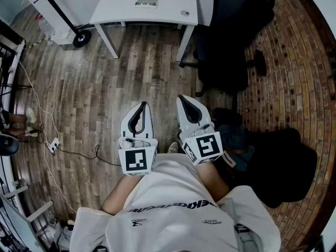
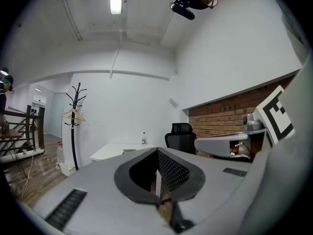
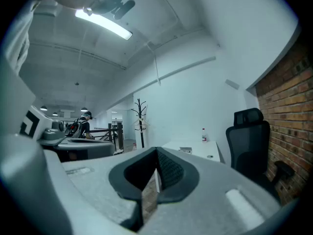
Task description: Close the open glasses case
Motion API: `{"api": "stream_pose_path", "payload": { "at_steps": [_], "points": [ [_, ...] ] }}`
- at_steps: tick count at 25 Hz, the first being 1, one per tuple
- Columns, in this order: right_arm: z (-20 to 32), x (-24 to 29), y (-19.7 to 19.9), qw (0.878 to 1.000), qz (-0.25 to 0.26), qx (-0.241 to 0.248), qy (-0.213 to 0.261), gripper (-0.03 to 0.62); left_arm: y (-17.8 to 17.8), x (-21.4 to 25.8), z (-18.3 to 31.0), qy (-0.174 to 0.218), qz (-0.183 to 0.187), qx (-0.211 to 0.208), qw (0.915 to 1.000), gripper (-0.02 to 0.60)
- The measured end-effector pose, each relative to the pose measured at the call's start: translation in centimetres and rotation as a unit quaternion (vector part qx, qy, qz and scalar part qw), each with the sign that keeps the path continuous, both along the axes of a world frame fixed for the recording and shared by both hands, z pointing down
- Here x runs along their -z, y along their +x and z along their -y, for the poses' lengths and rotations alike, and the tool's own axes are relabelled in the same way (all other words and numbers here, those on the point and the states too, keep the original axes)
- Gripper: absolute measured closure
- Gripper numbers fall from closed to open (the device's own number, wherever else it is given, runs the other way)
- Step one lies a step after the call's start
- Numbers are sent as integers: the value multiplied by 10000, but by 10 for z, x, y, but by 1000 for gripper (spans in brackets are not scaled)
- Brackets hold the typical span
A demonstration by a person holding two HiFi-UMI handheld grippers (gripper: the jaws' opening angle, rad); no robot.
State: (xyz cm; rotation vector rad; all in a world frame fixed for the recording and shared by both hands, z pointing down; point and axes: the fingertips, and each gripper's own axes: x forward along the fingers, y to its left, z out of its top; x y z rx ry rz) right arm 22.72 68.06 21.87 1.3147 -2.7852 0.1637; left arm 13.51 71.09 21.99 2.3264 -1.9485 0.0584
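Glasses case, probably the small pale box [image 1: 146, 2] on the white desk [image 1: 118, 9], sits well ahead, so I carry my left gripper [image 1: 142, 109] and right gripper [image 1: 184, 101] pinched together and empty at my chest, with bare wooden floor [image 1: 105, 88] open before the desk's near edge.

Open floor [image 1: 105, 83] ahead, chair [image 1: 231, 41] right.

left gripper [image 1: 142, 107] and right gripper [image 1: 184, 100] hover side by side above wood floor [image 1: 100, 93].
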Motion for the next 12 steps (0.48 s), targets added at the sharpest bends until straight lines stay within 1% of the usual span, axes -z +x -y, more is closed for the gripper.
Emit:
{"api": "stream_pose_path", "payload": {
  "at_steps": [5,12],
  "points": [
    [1,5,-7,9999,157,-19,-33,594,-11,0,1,-15,-19,-22,10000,583],
    [4,5,-30,9998,143,-118,-51,594,-36,0,7,22,-106,-94,9999,584]
  ]
}}
